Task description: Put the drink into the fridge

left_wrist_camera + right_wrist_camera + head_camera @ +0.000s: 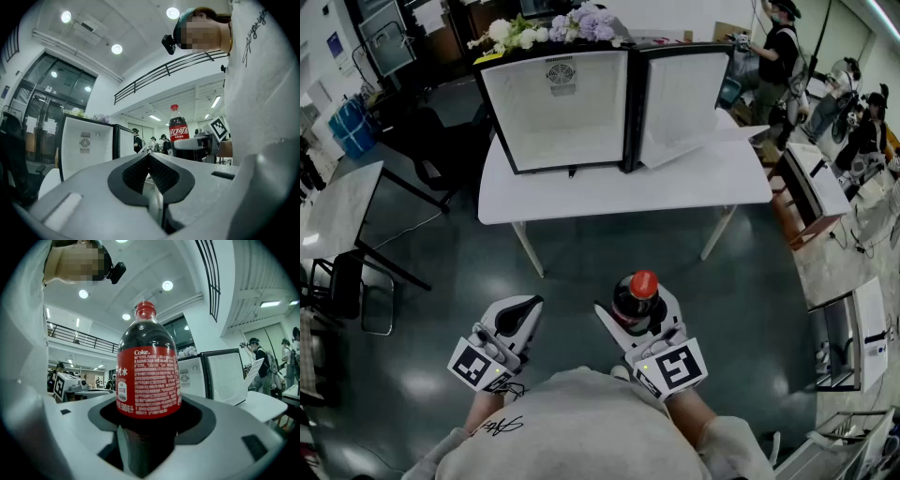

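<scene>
Cola bottle (147, 376) stands upright, red cap skyward, long axis vertical, pinched low on its body by the right gripper (637, 319). Left gripper (150, 174) alongside, jaws pressed together on nothing. Open fridge (558, 108) sits on the white table (609, 192), well apart ahead.

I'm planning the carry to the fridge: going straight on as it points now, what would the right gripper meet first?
Open floor lies ahead of the right gripper and its cola bottle; then likely the front edge of the white table, or the open fridge on it if held higher. Height is unclear.
</scene>
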Available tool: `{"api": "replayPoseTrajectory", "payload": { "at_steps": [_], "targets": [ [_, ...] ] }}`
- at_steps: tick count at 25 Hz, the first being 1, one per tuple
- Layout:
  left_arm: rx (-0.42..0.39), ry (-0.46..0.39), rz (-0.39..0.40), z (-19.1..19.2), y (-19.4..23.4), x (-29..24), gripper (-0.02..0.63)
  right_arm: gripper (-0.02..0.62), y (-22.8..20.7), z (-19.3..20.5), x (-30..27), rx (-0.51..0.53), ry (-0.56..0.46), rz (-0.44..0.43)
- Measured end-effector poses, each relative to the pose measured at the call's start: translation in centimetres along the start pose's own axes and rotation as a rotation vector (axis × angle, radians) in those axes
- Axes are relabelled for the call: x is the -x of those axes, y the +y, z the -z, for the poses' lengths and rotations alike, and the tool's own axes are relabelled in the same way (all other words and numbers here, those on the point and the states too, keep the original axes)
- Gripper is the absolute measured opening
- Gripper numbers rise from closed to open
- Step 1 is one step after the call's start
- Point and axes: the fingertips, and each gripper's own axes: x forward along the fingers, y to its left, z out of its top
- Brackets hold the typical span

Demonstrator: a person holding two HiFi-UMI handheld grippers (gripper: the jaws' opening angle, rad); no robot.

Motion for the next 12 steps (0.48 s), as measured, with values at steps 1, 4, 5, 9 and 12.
{"api": "replayPoseTrajectory", "payload": {
  "at_steps": [1, 4, 5, 9, 12],
  "targets": [
    [0.001, 0.0, -0.001, 0.03, -0.04, 0.05, 0.003, 0.304, 0.06, 0.02, 0.04, 0.001, 0.001, -0.001],
    [0.004, -0.002, -0.006, 0.08, -0.09, 0.26, 0.005, 0.304, 0.21, 0.2, 0.15, 0.002, 0.005, -0.002],
    [0.005, -0.002, -0.008, 0.1, -0.09, 0.35, 0.003, 0.304, 0.26, 0.24, 0.18, 0.002, 0.006, -0.001],
    [0.009, 0.0, -0.007, 0.21, -0.23, 0.45, 0.003, 0.304, 0.3, 0.24, 0.3, -0.003, 0.007, 0.001],
    [0.011, 0.001, -0.009, 0.13, -0.44, 0.61, 0.003, 0.304, 0.51, 0.23, 0.48, 0.001, 0.009, 0.0]
  ]
}}
